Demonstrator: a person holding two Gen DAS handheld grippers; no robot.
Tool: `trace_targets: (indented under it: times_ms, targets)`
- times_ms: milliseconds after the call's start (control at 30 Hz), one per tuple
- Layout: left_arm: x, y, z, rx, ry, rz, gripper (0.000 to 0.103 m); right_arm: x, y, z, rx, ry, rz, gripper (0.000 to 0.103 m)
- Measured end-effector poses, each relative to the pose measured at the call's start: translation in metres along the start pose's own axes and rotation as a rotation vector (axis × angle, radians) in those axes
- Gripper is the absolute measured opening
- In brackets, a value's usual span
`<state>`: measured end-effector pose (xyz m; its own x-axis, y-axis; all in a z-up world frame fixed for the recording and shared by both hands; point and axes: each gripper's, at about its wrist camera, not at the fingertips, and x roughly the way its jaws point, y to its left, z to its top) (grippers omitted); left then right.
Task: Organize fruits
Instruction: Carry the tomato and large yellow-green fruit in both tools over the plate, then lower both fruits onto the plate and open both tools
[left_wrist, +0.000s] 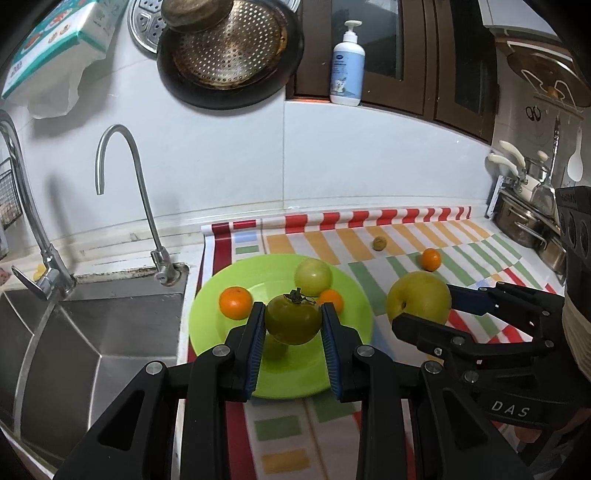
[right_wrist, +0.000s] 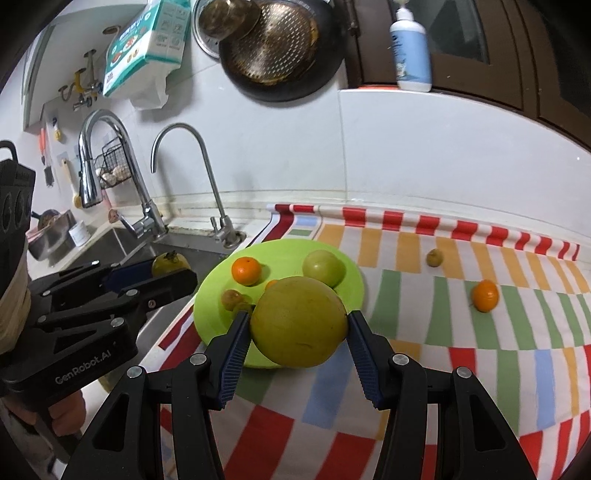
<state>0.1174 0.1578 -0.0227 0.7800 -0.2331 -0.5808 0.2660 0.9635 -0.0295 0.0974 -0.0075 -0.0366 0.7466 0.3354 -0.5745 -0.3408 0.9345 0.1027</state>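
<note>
My left gripper (left_wrist: 293, 319) is shut on a green persimmon (left_wrist: 293, 319) with a dark calyx and holds it above the light green plate (left_wrist: 280, 380). On the plate lie a green round fruit (left_wrist: 313, 277) and two small oranges (left_wrist: 235, 302). My right gripper (right_wrist: 297, 326) is shut on a large yellow-green pear (right_wrist: 299, 326), held just right of the plate (right_wrist: 332, 254); the pear also shows in the left wrist view (left_wrist: 419, 299). On the striped cloth lie a small orange (right_wrist: 485, 295) and a small brownish fruit (right_wrist: 435, 257).
A steel sink (left_wrist: 92, 332) with two taps (left_wrist: 122, 184) lies left of the plate. Steel pots (left_wrist: 524, 221) stand at the far right. A pan and strainer hang on the wall (left_wrist: 229, 51); a pump bottle (left_wrist: 347, 66) stands on the ledge.
</note>
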Motion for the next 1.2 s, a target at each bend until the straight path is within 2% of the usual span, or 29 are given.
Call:
trace_targets:
  times_ms: [533, 1033, 1100, 1200]
  targets:
    - [0.066, 0.031, 0.002, 0.024, 0.076, -0.03, 0.03, 0.066, 0.009, 0.008, 0.002, 0.098, 0.003, 0.054]
    - [0.101, 0.047, -0.002, 0.039, 0.103, -0.028, 0.03, 0.098, 0.012, 0.007, 0.001, 0.156, -0.007, 0.054]
    - [0.101, 0.048, -0.002, 0.034, 0.106, -0.03, 0.031, 0.101, 0.012, 0.007, 0.005, 0.165, -0.014, 0.054]
    - [0.098, 0.049, 0.0, 0.03, 0.098, -0.027, 0.039, 0.096, 0.013, 0.01, 0.003, 0.137, -0.037, 0.057]
